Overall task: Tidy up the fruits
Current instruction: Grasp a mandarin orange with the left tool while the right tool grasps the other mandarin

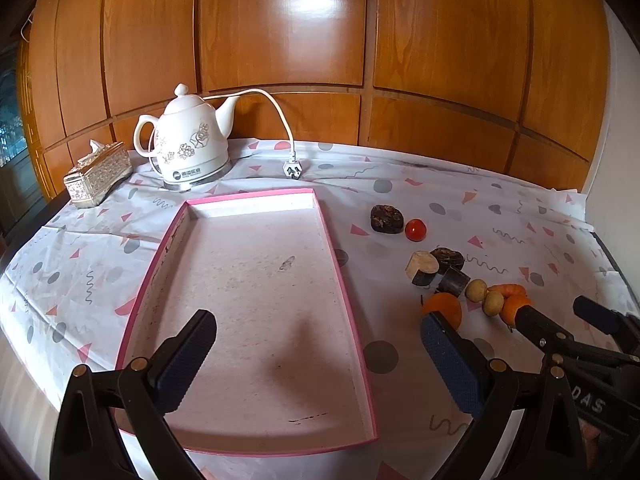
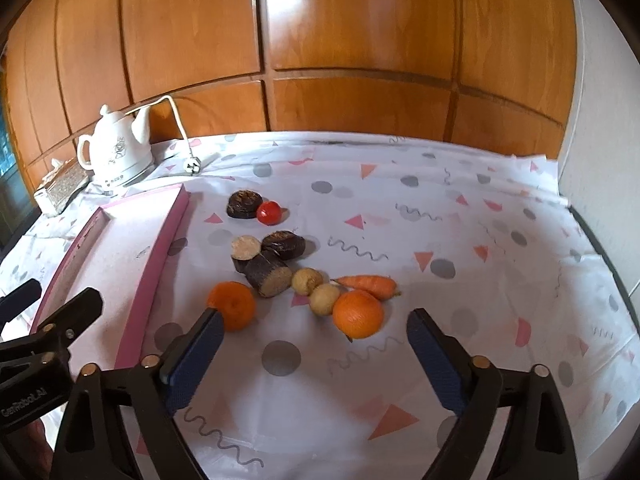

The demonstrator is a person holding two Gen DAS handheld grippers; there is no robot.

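Observation:
A shallow pink-rimmed tray (image 1: 344,264) lies bare on the patterned cloth; its rim also shows in the right wrist view (image 2: 160,264). Right of it lie two oranges (image 2: 358,314) (image 2: 232,305), a carrot (image 2: 370,285), two small tan fruits (image 2: 325,299), a red tomato (image 2: 268,213) and several dark cut pieces (image 2: 269,274). My left gripper (image 1: 316,364) is open and empty over the tray's near end. My right gripper (image 2: 314,354) is open and empty, just short of the oranges.
A white floral kettle (image 1: 190,144) with its cord and plug (image 1: 292,169) stands at the back left, beside a silver tissue box (image 1: 98,174). A wooden panelled wall closes the back. The table edge drops off on the right.

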